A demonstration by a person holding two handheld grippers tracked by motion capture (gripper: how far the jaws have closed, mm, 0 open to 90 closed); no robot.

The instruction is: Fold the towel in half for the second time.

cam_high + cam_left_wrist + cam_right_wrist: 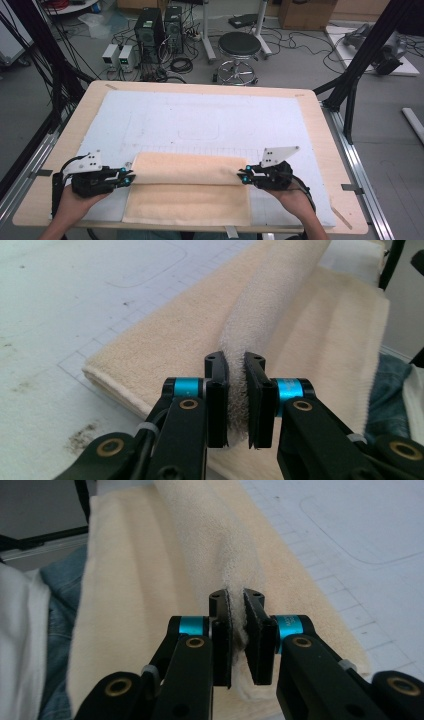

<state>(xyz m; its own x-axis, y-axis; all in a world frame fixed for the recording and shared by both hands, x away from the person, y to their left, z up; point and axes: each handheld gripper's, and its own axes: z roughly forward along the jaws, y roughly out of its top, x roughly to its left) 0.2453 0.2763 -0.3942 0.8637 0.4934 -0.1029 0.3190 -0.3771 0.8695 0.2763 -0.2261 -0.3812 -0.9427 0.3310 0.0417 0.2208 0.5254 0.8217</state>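
Now towel edge between both grippers' fingers.

Left gripper and right gripper face inward; fingers clamped nearly together.

Towel: cream terry cloth, fuzzy, matt. Table mat: white, matt, faintly stained. Table edge: pale smooth wood
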